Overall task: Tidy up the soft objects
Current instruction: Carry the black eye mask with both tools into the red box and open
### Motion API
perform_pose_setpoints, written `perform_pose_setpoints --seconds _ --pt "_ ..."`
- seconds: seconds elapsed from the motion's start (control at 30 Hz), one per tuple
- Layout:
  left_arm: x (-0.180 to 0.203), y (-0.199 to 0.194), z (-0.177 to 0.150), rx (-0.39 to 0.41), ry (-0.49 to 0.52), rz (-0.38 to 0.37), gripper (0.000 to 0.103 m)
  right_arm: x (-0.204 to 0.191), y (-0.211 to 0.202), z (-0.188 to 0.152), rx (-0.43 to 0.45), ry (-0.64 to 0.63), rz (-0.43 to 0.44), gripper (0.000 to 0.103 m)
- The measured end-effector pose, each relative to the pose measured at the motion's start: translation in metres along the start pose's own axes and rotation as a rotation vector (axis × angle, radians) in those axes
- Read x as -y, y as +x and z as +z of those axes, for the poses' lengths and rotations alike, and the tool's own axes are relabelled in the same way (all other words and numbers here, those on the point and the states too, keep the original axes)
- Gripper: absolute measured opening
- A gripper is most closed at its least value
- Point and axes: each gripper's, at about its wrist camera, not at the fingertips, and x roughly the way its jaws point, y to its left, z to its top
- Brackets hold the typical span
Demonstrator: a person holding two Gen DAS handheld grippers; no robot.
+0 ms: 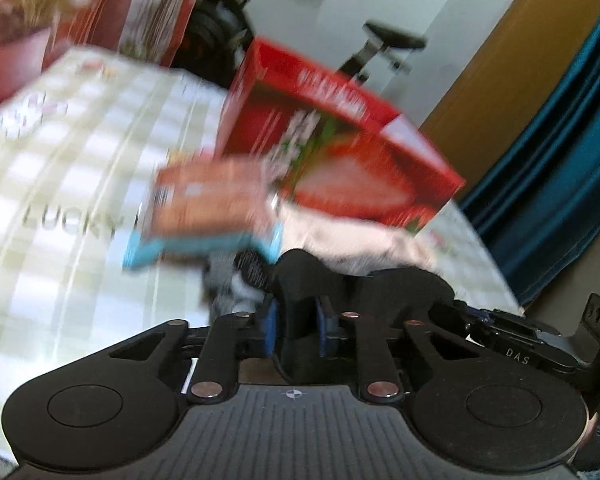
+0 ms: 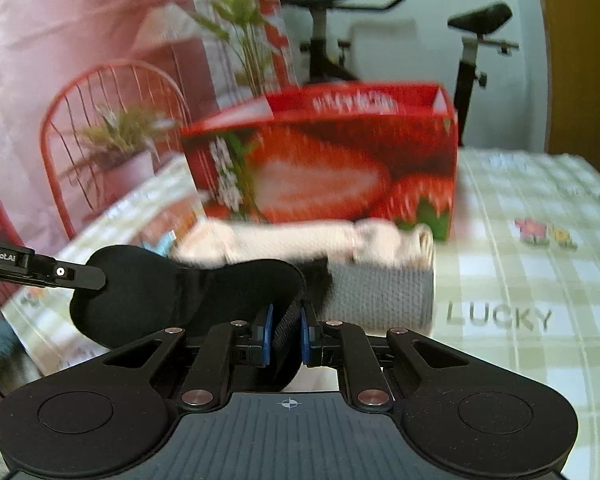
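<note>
A black padded eye mask point(image 2: 160, 284) hangs between both grippers above the table. My right gripper point(image 2: 287, 336) is shut on the mask's black strap end, with the blue pads pressing on the webbing. My left gripper point(image 1: 297, 326) is shut on the other part of the eye mask point(image 1: 400, 292), and black fabric fills the gap between its pads. In the right wrist view the left gripper's fingertips point(image 2: 80, 274) reach in from the left and pinch the mask's edge. Just behind the mask stands a grey knitted basket point(image 2: 380, 296) holding cream cloth point(image 2: 280, 240).
A red strawberry-printed box point(image 2: 340, 160) stands open behind the basket, also the box point(image 1: 340, 148) in the left view. An orange and blue packet point(image 1: 208, 204) lies beside it. The checked tablecloth point(image 2: 540, 280) reads "LUCKY". A red wire chair point(image 2: 112, 80), plants and an exercise bike stand beyond.
</note>
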Motion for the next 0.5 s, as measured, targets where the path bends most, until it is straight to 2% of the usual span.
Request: perform_pose_setpoints --seconds 0.33,0.5 --pt "0.040 -0.033 0.041 0.180 0.160 -0.003 0.017 -0.004 -0.019 0.057 0.157 -0.076 0.011 0.011" --pt "0.055 -0.034 0.070 0.257 0.232 0.017 0.017 -0.003 -0.019 0.092 0.221 -0.125 0.004 0.011"
